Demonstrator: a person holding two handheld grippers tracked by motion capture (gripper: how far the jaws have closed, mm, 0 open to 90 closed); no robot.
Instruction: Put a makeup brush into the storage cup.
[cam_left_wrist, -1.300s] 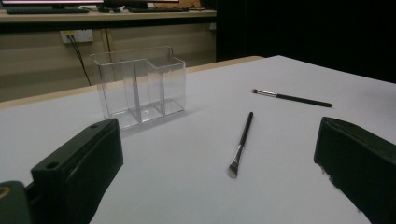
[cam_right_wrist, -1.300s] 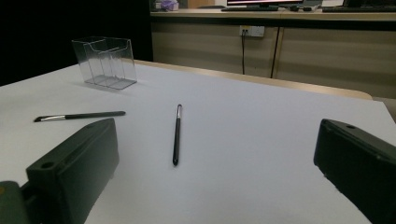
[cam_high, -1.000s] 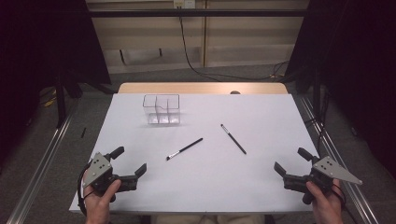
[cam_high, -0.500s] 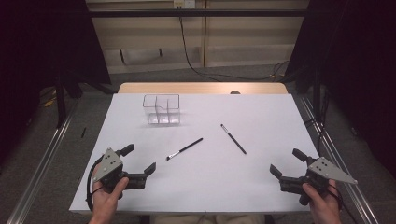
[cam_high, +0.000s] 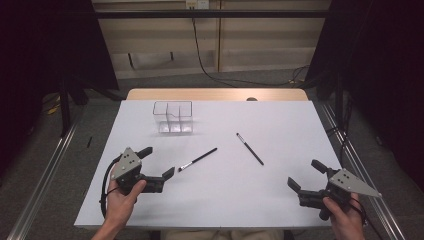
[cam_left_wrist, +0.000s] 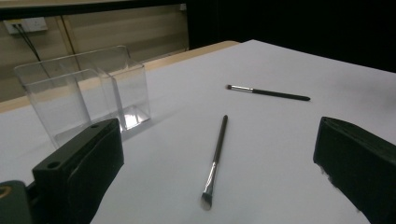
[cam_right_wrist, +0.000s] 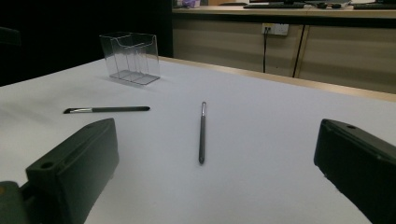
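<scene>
Bench: white-topped bench (cam_high: 220, 200) with a light wooden far edge, dark room around it, beige panelled wall behind.
Left hand-held gripper: left hand-held gripper (cam_high: 157, 164), black two-jaw tool with a grey three-cornered plate, held in a hand at the near left of the bench; jaws spread wide, nothing between them, just above the surface.
Nearest thing: thin black-handled makeup brush with a silver ferrule (cam_high: 198, 159), lying flat just right of the left jaws, bristle end toward them; not touched. In the left gripper view it lies between the two jaws, farther out (cam_left_wrist: 215, 158).
Right hand-held gripper: right hand-held gripper (cam_high: 306, 175), same build, held at the near right; jaws wide, empty.
Second brush: second thin black makeup brush (cam_high: 250, 149), flat, mid-bench, well apart from the right jaws; seen ahead in the right gripper view (cam_right_wrist: 202, 131).
Organiser: clear plastic box with inner dividers (cam_high: 173, 117), upright at the far left, apart from both brushes.
</scene>
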